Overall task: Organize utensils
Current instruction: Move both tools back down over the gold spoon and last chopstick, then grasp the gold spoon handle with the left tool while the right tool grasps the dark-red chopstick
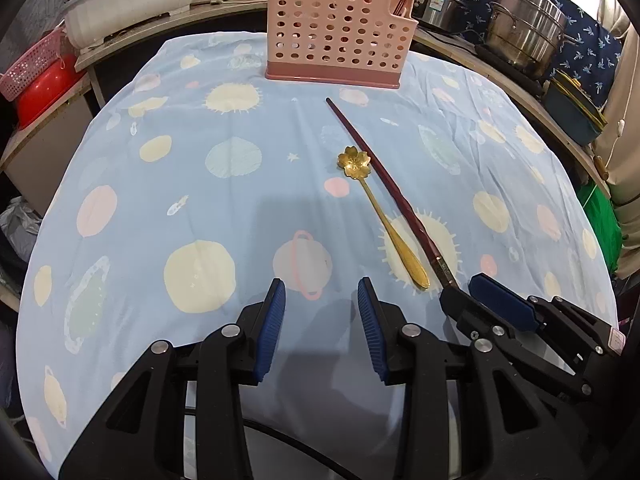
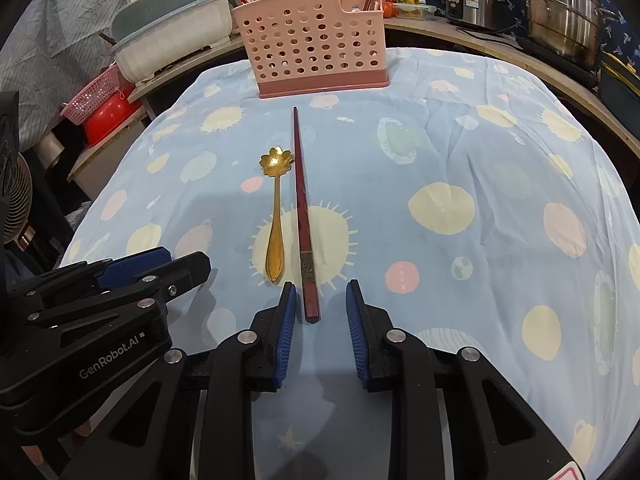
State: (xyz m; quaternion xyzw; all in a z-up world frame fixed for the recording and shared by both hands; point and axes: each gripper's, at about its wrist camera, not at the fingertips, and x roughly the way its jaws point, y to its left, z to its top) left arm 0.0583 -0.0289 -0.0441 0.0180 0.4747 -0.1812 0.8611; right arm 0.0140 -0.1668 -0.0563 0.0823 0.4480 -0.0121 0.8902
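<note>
A dark red chopstick [image 2: 300, 188] lies lengthwise on the blue planet-print tablecloth [image 2: 460, 160]. Close to its left lies a gold spoon [image 2: 275, 220] with a flower-shaped bowl. My right gripper [image 2: 320, 300] stands open, low over the cloth, with the chopstick's near end between its blue pads [image 2: 286, 320]; a gap shows on both sides. My left gripper [image 1: 322, 300] is open with nothing in it, left of the spoon [image 1: 384, 220] and the chopstick [image 1: 384, 184]. A pink perforated utensil holder [image 2: 312, 48] stands at the table's far edge with several chopsticks in it.
Behind the table a shelf carries a white tub [image 1: 128, 4] at the left and steel pots [image 1: 528, 28] at the right. A pink basket [image 1: 34, 64] over a red bowl [image 1: 48, 88] sits far left. A fan [image 2: 16, 200] stands beside the table.
</note>
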